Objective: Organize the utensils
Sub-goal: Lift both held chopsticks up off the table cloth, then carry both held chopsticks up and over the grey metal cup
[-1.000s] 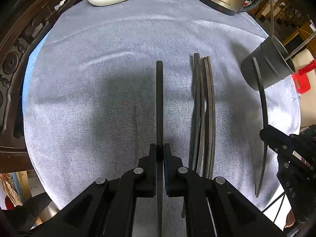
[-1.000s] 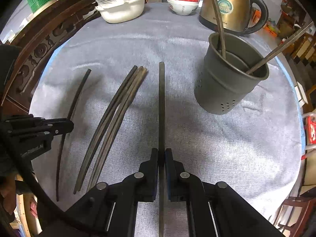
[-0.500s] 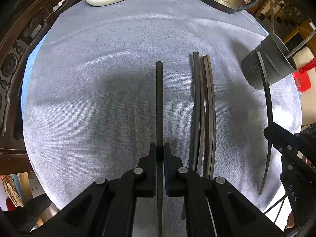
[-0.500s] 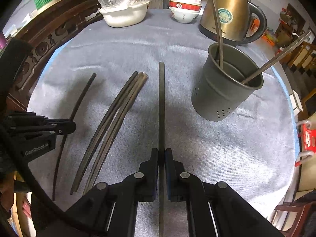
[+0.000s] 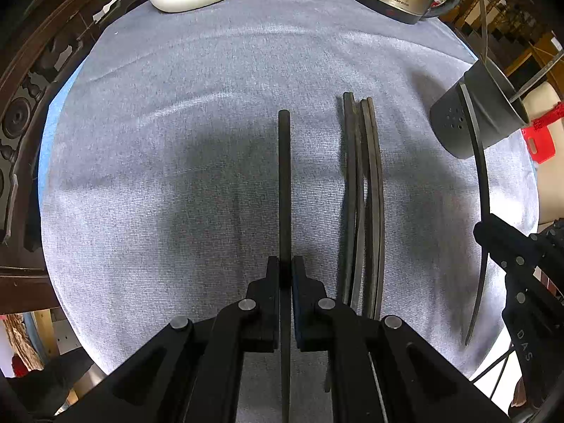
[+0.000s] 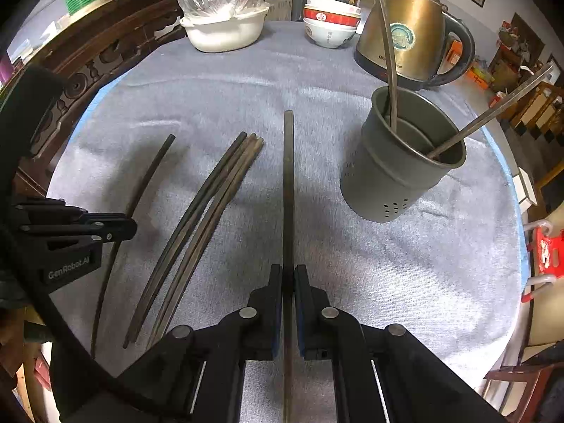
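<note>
My left gripper (image 5: 285, 271) is shut on a dark chopstick (image 5: 284, 176) that points away over the grey cloth. My right gripper (image 6: 288, 275) is likewise shut on a chopstick (image 6: 288, 183), left of the grey perforated holder (image 6: 398, 176). The holder has two chopsticks (image 6: 387, 53) leaning in it. A bundle of several dark chopsticks (image 6: 208, 218) lies on the cloth between the two grippers. The same bundle (image 5: 363, 194) lies right of my left gripper. The right gripper (image 5: 493, 232) and the holder (image 5: 447, 123) show at the right edge of the left wrist view. The left gripper (image 6: 120, 227) shows at the left edge of the right wrist view.
A round table under a grey cloth (image 5: 176, 176) bears a white dish with a plastic bag (image 6: 225, 31), stacked bowls (image 6: 329, 24) and a brass kettle (image 6: 412, 35) at the far side. A carved wooden rail (image 6: 105, 46) runs along the left. A red object (image 6: 548, 250) sits beyond the right edge.
The right wrist view has tipped up slightly, so the holder and kettle sit lower in it. In the left wrist view the right gripper's chopstick drifted a little right. Both grips are unchanged.
</note>
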### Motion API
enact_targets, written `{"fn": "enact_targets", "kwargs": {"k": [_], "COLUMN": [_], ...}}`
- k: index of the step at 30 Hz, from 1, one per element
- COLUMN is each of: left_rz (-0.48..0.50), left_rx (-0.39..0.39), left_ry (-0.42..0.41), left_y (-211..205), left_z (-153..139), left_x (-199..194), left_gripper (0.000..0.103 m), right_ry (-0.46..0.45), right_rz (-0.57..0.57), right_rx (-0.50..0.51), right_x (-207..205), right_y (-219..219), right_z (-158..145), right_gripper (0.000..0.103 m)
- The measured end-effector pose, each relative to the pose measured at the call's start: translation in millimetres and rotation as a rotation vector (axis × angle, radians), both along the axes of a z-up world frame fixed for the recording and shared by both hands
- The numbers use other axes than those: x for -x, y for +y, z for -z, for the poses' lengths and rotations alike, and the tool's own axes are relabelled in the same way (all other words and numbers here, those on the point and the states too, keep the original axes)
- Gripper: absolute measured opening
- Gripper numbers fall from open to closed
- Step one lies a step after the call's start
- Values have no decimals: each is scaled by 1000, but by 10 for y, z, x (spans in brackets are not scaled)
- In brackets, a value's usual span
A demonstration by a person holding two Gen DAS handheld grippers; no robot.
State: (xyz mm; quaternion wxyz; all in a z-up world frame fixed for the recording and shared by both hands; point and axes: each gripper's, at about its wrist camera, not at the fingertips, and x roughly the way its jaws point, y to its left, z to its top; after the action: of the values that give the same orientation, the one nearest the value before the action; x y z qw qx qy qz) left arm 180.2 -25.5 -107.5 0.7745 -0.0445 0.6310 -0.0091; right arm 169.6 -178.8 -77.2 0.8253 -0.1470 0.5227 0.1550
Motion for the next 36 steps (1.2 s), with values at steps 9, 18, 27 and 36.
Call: {"fn": "enact_targets", "kwargs": {"k": [9,18,27,36], "left_rz": [3,7,3,-47], "left_rx": [1,0,5,84], "left_ry": [-5,-13,-31,-171], "left_y": [7,30,5,137], "left_z": [-36,-127,-177,-656], "left_x": [-7,-22,13,16], "left_gripper": [6,6,6,6], "right_ry": [-28,-56,-63,-54], "right_rz": [-6,-11,-8,61], "right_rx": [11,22,11,-202], "right_x": [13,42,50,4], "right_y": [19,36,23,-315], "right_z": [-36,-70,-92,-424], "right_gripper": [7,7,7,7]}}
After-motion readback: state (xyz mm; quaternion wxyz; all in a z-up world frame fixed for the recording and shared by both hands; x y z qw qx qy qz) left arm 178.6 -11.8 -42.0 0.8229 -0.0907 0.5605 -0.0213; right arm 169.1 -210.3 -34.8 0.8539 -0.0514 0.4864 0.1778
